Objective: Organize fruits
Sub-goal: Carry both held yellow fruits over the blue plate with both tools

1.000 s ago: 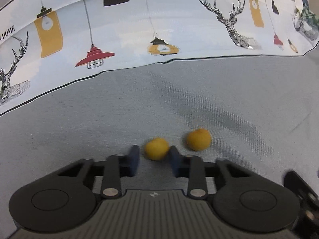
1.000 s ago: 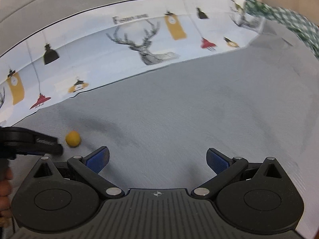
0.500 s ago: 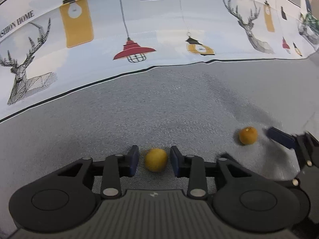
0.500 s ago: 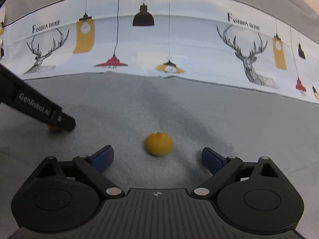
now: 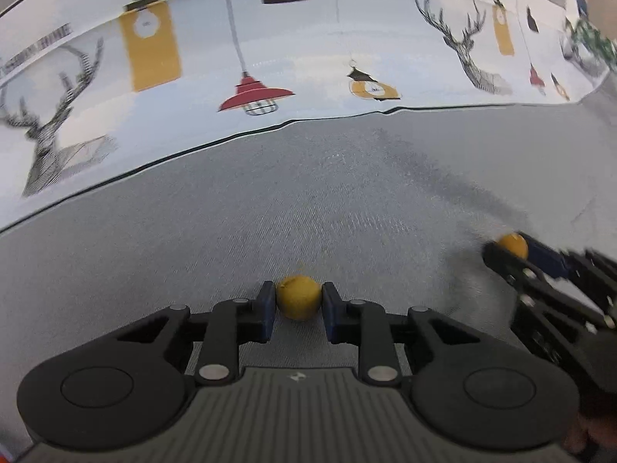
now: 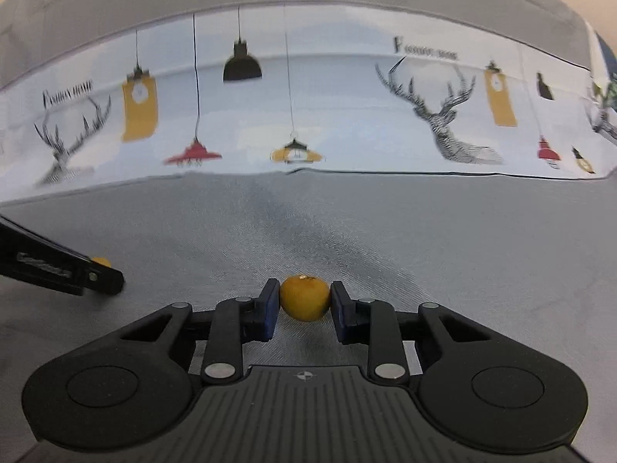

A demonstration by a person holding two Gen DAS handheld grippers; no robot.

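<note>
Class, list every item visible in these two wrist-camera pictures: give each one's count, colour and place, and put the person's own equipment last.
yellow fruit: one, dull yellow, between the left gripper's pads.
orange fruit: one, orange, between the right gripper's pads.
grey cloth: one, grey, under both fruits.
printed backdrop: one, pale with deer and lamp drawings, standing behind the cloth.
left gripper: one, black with blue pads, closed on the yellow fruit.
right gripper: one, black with blue pads, closed on the orange fruit.

Even bright light, soft shadows on grey cloth (image 5: 308, 200); fisheye-bent edges, slight motion blur.
</note>
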